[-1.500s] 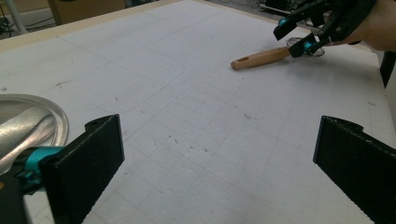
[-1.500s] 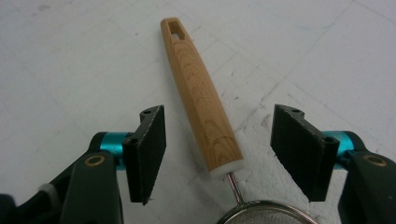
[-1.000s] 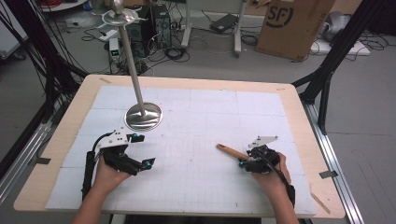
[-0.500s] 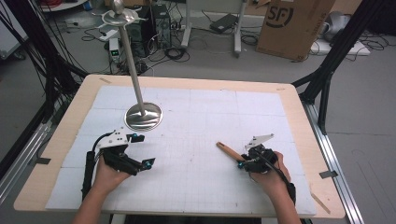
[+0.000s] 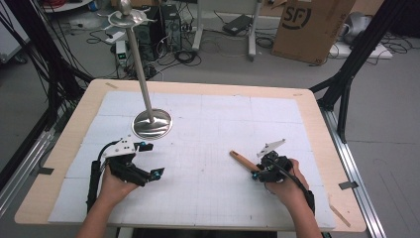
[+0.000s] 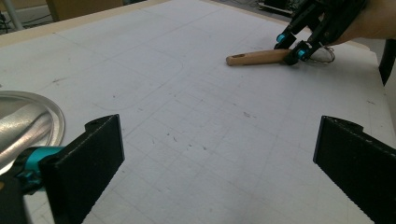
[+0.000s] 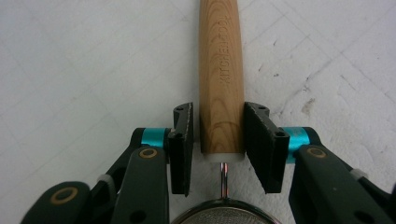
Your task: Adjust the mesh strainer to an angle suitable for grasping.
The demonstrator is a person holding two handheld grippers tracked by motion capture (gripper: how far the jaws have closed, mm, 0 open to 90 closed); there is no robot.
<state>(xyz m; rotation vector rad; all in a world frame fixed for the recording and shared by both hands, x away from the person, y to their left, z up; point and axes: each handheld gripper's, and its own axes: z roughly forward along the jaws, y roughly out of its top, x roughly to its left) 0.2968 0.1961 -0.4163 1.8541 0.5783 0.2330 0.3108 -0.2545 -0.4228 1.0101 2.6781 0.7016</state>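
A small strainer lies on the white grid mat (image 5: pixel 213 124) with its wooden handle (image 5: pixel 241 160) (image 6: pixel 257 57) (image 7: pixel 221 70) pointing away from the right hand. My right gripper (image 5: pixel 256 174) (image 6: pixel 289 46) (image 7: pixel 218 135) is low on the mat. Its pads are closed against both sides of the handle's near end, just ahead of the wire mesh bowl (image 7: pixel 219 214). My left gripper (image 5: pixel 151 158) (image 6: pixel 215 158) hovers at the front left, jaws spread wide with nothing between them.
A steel stand has a round base (image 5: pixel 152 124) (image 6: pixel 28 116) at the mat's left rear and a tall pole (image 5: pixel 138 69), just beyond the left gripper. The wooden table edge (image 5: pixel 317 124) frames the mat. Cables and a cardboard box (image 5: pixel 309 27) sit on the floor behind.
The right gripper has settled slightly lower and closer onto the handle's end. The left hand and gripper have stayed in place.
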